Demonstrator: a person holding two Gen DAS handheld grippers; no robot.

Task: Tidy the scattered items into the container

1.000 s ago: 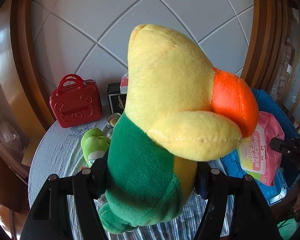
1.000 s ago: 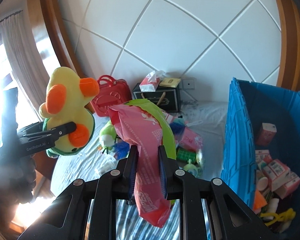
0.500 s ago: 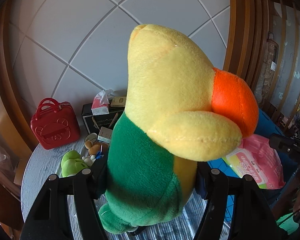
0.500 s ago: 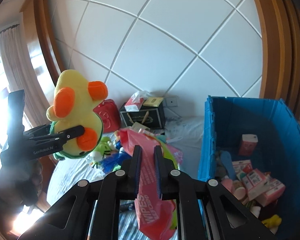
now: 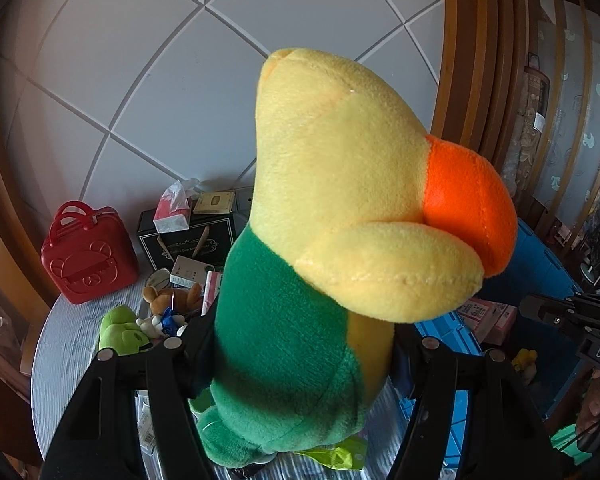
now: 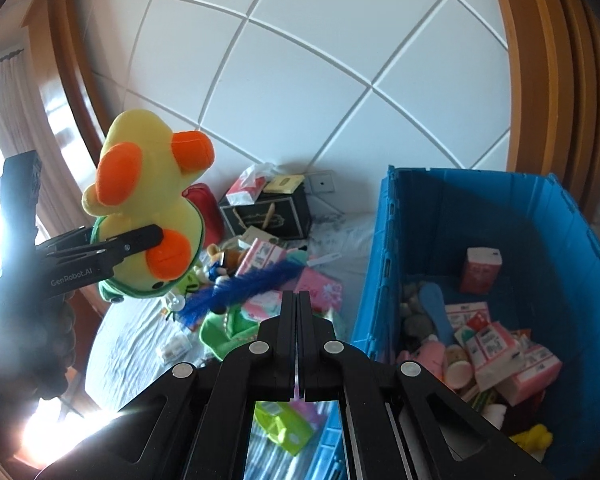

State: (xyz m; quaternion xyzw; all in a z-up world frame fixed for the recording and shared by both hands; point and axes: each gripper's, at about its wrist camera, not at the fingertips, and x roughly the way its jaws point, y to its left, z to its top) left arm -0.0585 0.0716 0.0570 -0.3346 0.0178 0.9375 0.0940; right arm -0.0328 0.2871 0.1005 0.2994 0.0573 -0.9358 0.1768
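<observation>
Left gripper [image 6: 156, 236] clamps plush duck [image 5: 340, 240], blocking its own view; right gripper [image 6: 298, 300] (closed, empty) sees blue crate [image 6: 384, 280] beside table clutter.

We see open air above the blue crate [image 6: 384, 264], whose mouth stands unobstructed (cartons [image 6: 496, 344] cover only its floor). Left of its wall, toys and packets crowd the bed [image 6: 128, 340]; the black box [image 6: 274, 214] blocks the back.
</observation>
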